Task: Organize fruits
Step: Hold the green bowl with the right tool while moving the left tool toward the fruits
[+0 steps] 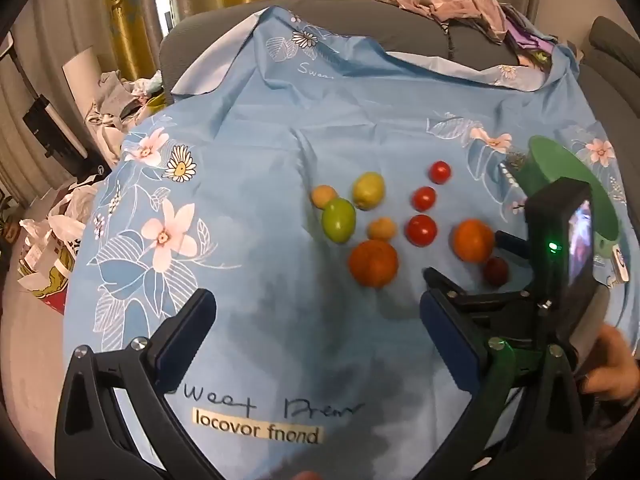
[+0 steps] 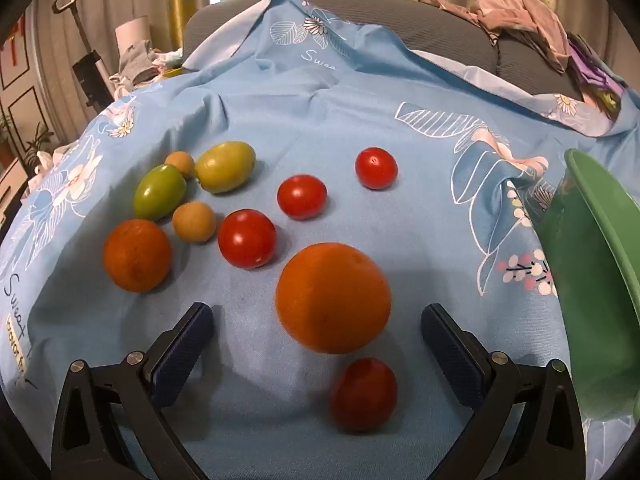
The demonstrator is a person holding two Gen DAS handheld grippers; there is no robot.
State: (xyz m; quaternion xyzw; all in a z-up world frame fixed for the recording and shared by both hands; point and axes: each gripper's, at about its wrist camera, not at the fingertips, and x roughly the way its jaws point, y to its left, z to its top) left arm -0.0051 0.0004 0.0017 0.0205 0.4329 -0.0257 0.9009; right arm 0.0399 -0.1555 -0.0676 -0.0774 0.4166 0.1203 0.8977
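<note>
Several fruits lie loose on a blue flowered cloth [image 1: 248, 168]. In the right wrist view a big orange [image 2: 333, 297] lies just ahead of my open right gripper [image 2: 316, 326], and a dark red tomato [image 2: 363, 394] lies between its fingers. A second orange [image 2: 137, 255], three red tomatoes [image 2: 247, 238], two green fruits [image 2: 160, 192] and two small tan fruits [image 2: 194, 222] lie further left. A green bowl [image 2: 592, 280] stands at the right. My left gripper [image 1: 316, 312] is open and empty, short of the nearer orange [image 1: 373, 263]. The right gripper [image 1: 496, 248] shows in the left wrist view.
The cloth [image 2: 360, 92] drapes over a grey sofa [image 1: 360, 16] with a pile of clothes [image 1: 472, 4] on its back. Bags and clutter [image 1: 52, 232] lie on the floor at the left. Curtains hang behind.
</note>
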